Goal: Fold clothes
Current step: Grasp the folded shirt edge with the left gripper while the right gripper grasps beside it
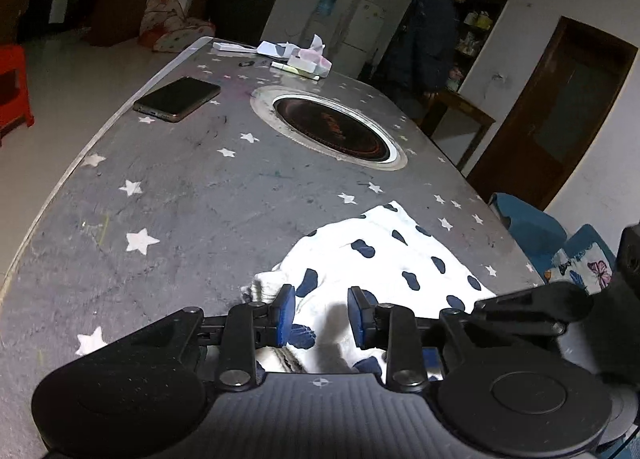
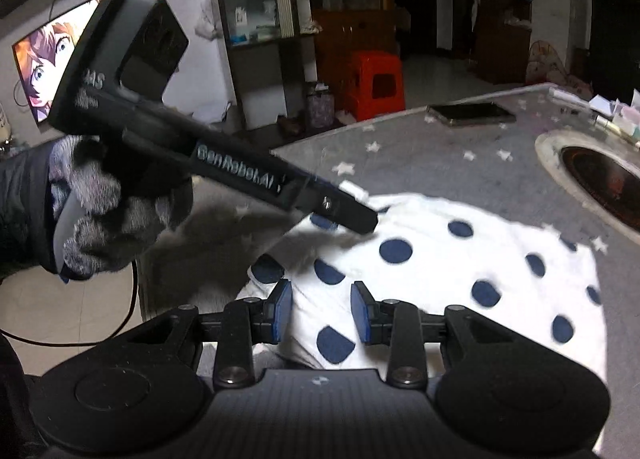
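The surface, grey with white stars, carries a round recessed burner toward its far middle. The garment, white with dark blue dots, lies bunched at the near edge of the surface. The left claw stands over the garment's near end; its blue pads are apart, with cloth between them, and whether they press on the cloth cannot be told. The right claw hovers over the same garment with pads likewise apart above dotted cloth; contact cannot be told. A gloved hand holds the left claw's handle. A phone lies near the far left edge. Papers and tissues sit at the far end.
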`<move>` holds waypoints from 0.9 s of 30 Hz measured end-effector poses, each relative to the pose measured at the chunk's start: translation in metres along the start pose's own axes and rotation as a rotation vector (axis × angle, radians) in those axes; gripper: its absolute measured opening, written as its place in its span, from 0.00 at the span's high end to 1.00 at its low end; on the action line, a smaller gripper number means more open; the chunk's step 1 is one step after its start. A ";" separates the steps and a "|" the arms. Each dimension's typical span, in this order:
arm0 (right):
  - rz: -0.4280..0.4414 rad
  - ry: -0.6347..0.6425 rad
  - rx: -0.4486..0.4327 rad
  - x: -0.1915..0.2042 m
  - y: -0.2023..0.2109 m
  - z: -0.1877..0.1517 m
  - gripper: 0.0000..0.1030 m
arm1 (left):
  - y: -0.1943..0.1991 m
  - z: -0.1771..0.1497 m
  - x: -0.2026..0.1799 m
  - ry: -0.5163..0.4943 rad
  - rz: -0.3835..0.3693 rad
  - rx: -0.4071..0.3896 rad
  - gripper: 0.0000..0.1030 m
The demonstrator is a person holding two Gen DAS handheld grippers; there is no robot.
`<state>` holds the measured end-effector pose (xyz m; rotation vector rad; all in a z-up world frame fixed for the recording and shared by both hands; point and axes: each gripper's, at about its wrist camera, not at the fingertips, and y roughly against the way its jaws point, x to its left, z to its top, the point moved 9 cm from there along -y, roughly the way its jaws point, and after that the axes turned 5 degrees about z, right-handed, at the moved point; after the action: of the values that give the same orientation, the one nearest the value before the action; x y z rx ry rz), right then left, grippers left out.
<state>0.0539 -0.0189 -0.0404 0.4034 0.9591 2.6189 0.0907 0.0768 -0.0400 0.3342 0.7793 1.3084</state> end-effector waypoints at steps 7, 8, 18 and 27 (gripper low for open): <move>-0.034 0.072 -0.016 0.008 0.012 0.008 0.67 | 0.007 0.005 -0.005 -0.014 0.011 -0.010 0.67; -0.038 0.093 -0.017 0.012 0.014 0.009 0.64 | 0.008 0.005 -0.005 -0.011 0.013 -0.010 0.65; -0.068 0.345 0.060 0.051 0.003 -0.003 0.55 | 0.026 0.006 0.002 0.021 0.062 -0.039 0.44; -0.136 0.489 0.134 0.057 -0.019 -0.021 0.56 | 0.030 -0.010 0.025 0.159 0.086 0.014 0.30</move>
<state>-0.0018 0.0051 -0.0594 -0.2830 1.2623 2.5815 0.0631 0.1065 -0.0365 0.2798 0.9163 1.4236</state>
